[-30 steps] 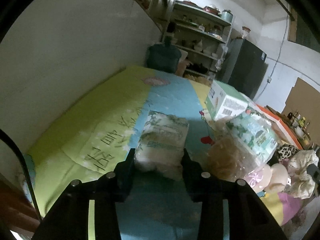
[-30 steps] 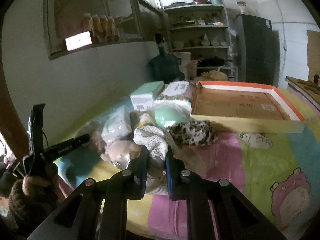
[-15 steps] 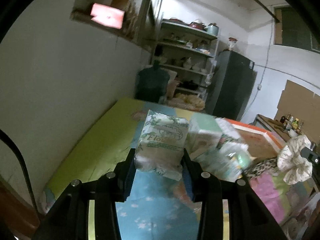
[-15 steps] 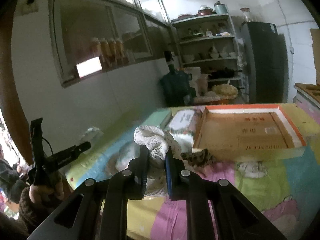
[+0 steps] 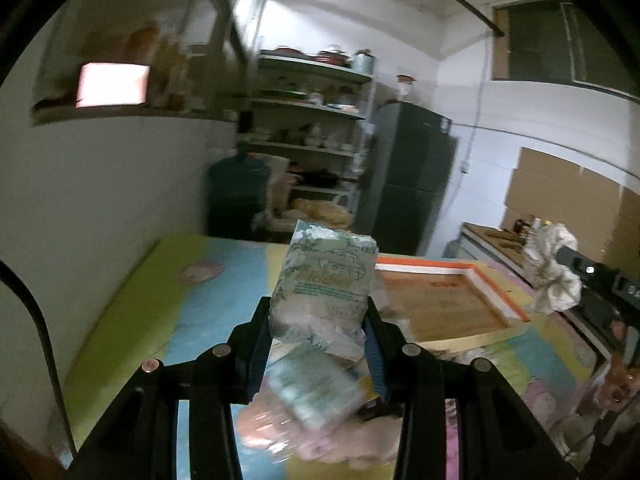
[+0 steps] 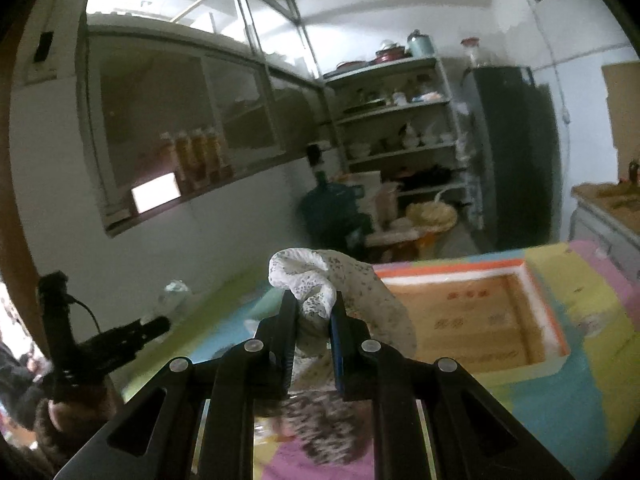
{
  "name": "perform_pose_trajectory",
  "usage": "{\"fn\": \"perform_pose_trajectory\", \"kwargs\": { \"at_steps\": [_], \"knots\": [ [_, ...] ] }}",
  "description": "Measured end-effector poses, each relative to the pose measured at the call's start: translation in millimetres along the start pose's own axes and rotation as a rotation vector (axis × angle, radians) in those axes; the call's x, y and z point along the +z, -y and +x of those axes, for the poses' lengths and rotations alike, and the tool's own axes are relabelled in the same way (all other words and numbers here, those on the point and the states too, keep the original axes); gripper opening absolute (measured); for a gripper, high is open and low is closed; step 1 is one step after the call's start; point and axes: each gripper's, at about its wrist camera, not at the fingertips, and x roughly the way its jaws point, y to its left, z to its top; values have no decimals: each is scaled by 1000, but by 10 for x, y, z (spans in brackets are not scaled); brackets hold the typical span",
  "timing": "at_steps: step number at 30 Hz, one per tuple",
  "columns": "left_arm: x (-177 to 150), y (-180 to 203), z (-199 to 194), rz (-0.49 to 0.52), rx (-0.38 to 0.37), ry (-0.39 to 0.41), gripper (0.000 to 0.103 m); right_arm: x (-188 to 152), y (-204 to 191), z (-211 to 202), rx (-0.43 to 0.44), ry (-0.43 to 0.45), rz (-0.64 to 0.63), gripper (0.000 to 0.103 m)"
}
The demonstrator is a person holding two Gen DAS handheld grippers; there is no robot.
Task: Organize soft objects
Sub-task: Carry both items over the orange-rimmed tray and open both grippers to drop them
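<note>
My left gripper is shut on a green-and-white plastic tissue pack and holds it up above the table. My right gripper is shut on a white speckled cloth that droops over its fingers; the cloth also shows at the right of the left wrist view. An open cardboard box with an orange rim lies on the table ahead; it also shows in the left wrist view. Blurred soft packs and a leopard-print cloth lie below the grippers.
A colourful mat covers the table. Behind it stand a green water jug, shelves with dishes and a dark fridge. A wall with a window ledge runs along the left.
Both grippers have risen higher and swung toward the cardboard box, each still holding its object. The soft pile has dropped lower in both views.
</note>
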Motion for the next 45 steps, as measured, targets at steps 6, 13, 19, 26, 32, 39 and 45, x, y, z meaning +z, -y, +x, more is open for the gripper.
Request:
{"fn": "perform_pose_trajectory", "kwargs": {
  "at_steps": [6,13,19,26,32,39,45],
  "knots": [
    [180,525,258,43,-85,-6,42,169,300,-44,-80,4,-28,15],
    [252,1117,695,62,-142,-51,42,324,791,-43,-177,-7,-44,15],
    [244,1565,1077,69,-153,-98,42,367,1251,88,-224,-45,-32,15],
    [133,1877,1525,79,-130,-166,41,222,1699,444,-235,-134,12,15],
    [-36,1991,1869,77,-113,-236,41,21,1981,829,-236,-229,47,15],
    [-162,2066,2126,77,-108,-304,41,-148,2121,1105,-252,-301,66,15],
    [-266,2120,2312,78,-108,-372,41,-242,2194,1214,-261,-338,81,15]
  ]
}}
